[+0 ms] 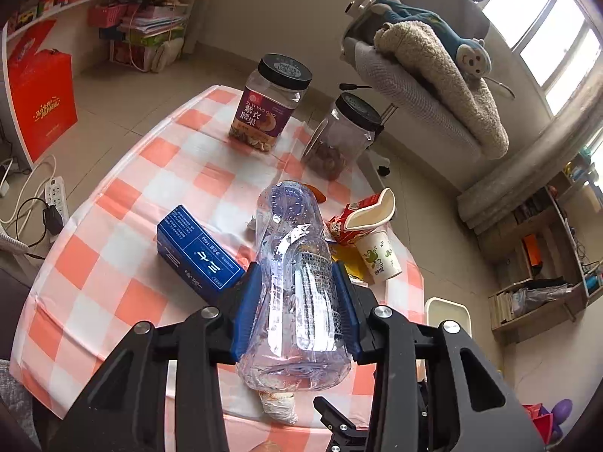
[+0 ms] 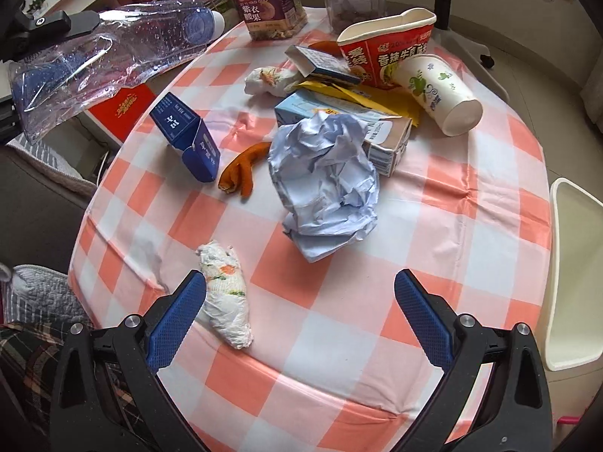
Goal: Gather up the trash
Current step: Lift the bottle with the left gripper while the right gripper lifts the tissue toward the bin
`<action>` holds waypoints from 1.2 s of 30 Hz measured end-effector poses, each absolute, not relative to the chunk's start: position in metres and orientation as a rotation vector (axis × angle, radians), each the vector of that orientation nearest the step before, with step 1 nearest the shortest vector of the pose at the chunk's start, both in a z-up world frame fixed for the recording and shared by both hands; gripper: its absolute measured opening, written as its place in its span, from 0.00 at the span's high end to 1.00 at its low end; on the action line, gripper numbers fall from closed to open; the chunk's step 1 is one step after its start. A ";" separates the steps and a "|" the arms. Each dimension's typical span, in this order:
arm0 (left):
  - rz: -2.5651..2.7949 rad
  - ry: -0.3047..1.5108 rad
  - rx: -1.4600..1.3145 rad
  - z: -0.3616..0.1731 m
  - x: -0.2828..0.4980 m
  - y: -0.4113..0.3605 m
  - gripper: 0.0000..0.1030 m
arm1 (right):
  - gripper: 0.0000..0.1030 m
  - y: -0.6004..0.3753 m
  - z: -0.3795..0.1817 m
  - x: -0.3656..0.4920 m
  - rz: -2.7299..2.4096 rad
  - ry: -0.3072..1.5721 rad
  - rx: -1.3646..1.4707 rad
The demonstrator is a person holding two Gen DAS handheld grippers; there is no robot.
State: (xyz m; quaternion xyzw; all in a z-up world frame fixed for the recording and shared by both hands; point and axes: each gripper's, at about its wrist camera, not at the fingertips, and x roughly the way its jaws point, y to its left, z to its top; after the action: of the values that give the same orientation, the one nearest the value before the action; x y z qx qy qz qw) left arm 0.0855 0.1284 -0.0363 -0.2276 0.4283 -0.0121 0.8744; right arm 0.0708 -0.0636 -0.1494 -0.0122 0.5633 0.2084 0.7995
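The left claw (image 1: 297, 293) grips a clear plastic bottle (image 1: 294, 263) between its blue pads, lifted above the checked bench (image 2: 339, 301). The right claw (image 2: 299, 316) hangs wide open over the near edge, a wadded tissue (image 2: 226, 293) just beside its left finger. Farther off lie crumpled paper (image 2: 324, 184), an orange peel (image 2: 241, 171), a blue box (image 2: 188, 135) and a paper cup (image 2: 441, 94).

The crumpled paper (image 2: 324, 184) lay mid-bench (image 2: 471, 248), against a carton (image 2: 388, 143) behind it. A peel (image 2: 243, 171) and a small box (image 2: 188, 135) lay nearer the left edge. Two jars (image 2: 269, 3) stood along the far edge. A wadded tissue (image 2: 226, 293) lay near the near edge.
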 end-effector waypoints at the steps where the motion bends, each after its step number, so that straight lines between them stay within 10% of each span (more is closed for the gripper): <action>1: -0.023 0.882 -0.475 -0.033 0.077 0.133 0.63 | 0.07 -0.057 -0.152 0.069 0.465 1.218 -0.034; 8: -0.005 0.865 -0.467 -0.033 0.063 0.155 0.63 | 0.09 -0.009 -0.171 0.060 0.516 1.225 -0.159; 15: 0.035 0.856 -0.461 -0.036 0.053 0.177 0.62 | 0.70 0.022 -0.188 0.058 0.566 1.271 -0.237; 36: -0.039 0.749 -0.402 -0.019 0.058 0.140 0.62 | 0.70 -0.060 -0.058 0.078 0.412 0.741 -0.064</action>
State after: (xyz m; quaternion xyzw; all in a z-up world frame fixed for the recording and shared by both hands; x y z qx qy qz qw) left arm 0.0585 0.1396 -0.0194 -0.1949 0.3632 -0.0188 0.9109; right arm 0.0785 -0.0603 -0.0576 -0.0310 0.3592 0.1997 0.9111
